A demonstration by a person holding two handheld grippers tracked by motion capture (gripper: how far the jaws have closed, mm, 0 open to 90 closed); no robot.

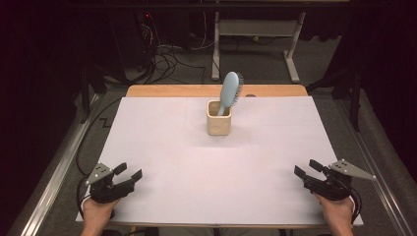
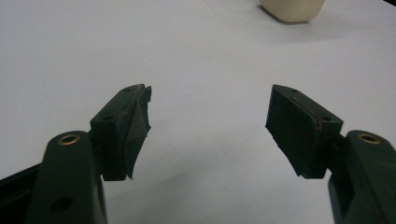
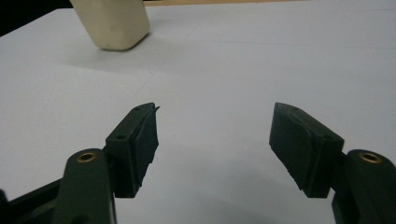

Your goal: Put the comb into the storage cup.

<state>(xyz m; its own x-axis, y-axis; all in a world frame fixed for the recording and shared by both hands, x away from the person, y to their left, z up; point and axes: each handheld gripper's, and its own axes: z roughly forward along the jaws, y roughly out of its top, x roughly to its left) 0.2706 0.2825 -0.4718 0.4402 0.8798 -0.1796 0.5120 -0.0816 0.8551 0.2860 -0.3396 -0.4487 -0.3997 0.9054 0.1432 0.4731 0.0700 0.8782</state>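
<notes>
Left gripper at the near-left corner of the white table, jaws spread wide, gripping nothing, mid-table a cream square cup with a pale blue hairbrush standing head-up, leaning right, right gripper near-right, equally wide, empty.

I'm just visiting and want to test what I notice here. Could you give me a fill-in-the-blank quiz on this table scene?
1. The blue hairbrush stands in a cream ____.
2. The left gripper and right gripper both have their jaws ____.
3. The cup stands on a ____ sheet.
4. The hairbrush's ____ end sticks up.

Missing words: cup; open; white; bristle
</notes>
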